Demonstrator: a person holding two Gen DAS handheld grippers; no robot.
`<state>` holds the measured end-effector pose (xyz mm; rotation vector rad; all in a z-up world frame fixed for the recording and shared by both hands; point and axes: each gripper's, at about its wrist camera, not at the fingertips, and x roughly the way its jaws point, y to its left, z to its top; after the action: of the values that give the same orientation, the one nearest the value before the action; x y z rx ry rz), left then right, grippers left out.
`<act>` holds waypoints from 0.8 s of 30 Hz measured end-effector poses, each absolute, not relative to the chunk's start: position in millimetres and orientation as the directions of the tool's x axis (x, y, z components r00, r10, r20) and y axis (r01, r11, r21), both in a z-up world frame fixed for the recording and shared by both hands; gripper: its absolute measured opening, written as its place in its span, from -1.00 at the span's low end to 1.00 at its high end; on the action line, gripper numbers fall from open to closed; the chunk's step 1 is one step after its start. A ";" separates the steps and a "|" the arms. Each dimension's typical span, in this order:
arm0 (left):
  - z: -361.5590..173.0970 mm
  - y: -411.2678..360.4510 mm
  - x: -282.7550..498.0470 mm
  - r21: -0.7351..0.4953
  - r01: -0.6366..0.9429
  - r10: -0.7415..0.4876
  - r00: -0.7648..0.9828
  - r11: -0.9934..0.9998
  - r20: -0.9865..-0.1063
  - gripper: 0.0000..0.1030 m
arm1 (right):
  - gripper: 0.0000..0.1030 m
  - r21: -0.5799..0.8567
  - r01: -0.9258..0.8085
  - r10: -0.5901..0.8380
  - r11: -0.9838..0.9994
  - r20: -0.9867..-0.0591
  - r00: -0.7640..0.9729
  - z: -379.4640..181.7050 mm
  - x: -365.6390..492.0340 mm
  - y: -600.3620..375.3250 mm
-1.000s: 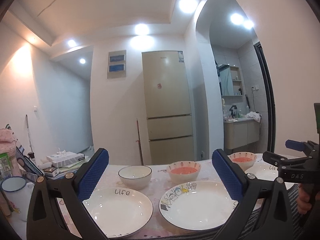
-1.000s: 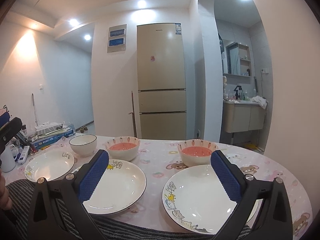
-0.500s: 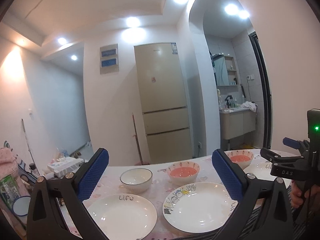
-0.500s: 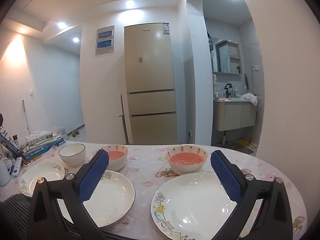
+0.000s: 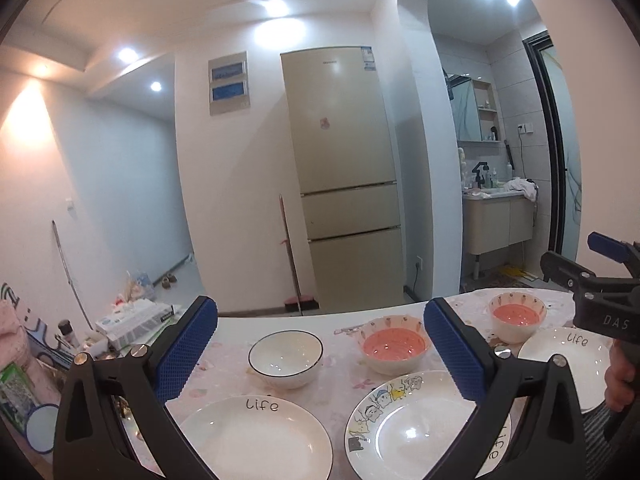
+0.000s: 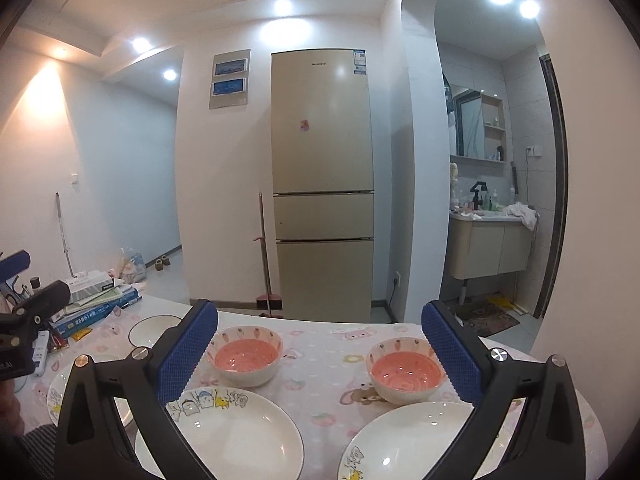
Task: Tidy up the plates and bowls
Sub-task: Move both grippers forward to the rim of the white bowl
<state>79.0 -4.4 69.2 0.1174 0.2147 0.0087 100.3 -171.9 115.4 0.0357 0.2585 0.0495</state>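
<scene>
A: What does the left wrist view give that the right one lacks?

B: The whole white bowl (image 5: 285, 353) with its dark rim, sitting upright and empty behind the "Life" plate (image 5: 256, 438). In the right wrist view that bowl (image 6: 154, 330) is half hidden behind a blue finger pad. The left view also catches the right gripper (image 5: 600, 280) at its far right edge, above a third plate lettered "Life" (image 5: 568, 356).

A: And the right view?

B: The stack of books (image 6: 96, 304) at the left of the table (image 6: 316, 368), and the left gripper (image 6: 24, 312) poking in from the edge. Its cartoon plate (image 6: 240, 436) and the plate at the right (image 6: 408, 440) are both empty as well.

A: Moving rightward, what holds anything?

B: The two carrot-patterned bowls. The nearer pink bowl (image 5: 396, 345) and the farther pink bowl (image 5: 517, 317) stand upright, mouths up; their insides are pink, and I cannot tell whether that is glaze or filling. The right view shows the same pair, (image 6: 246, 355) and (image 6: 406, 372), apart from each other, each just behind a plate.

A: The cartoon plate (image 5: 412, 432)?

B: Flat on the table, printed figures on its far-left rim.

A: Fingers?

B: Left gripper (image 5: 320, 356): spread wide, gripping nothing. Right gripper (image 6: 320, 356): the same, released, hovering over the table with nothing between the pads (image 6: 188, 354)
</scene>
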 end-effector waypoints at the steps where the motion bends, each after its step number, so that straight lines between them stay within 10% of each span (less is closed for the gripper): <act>1: 70.0 -5.3 83.3 0.119 0.002 0.024 0.976 0.993 -0.218 1.00 | 1.00 0.049 -0.041 0.053 0.998 -0.259 0.964 117.1 104.5 -171.8; 24: 133.6 -10.6 182.4 0.042 -0.011 0.023 0.955 0.999 -0.296 1.00 | 1.00 0.212 -0.034 0.087 0.977 -0.246 0.965 218.7 186.0 -176.4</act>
<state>182.4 -10.6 133.6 0.0402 0.3014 0.0172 186.0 -176.4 218.7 0.2081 0.2567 0.0612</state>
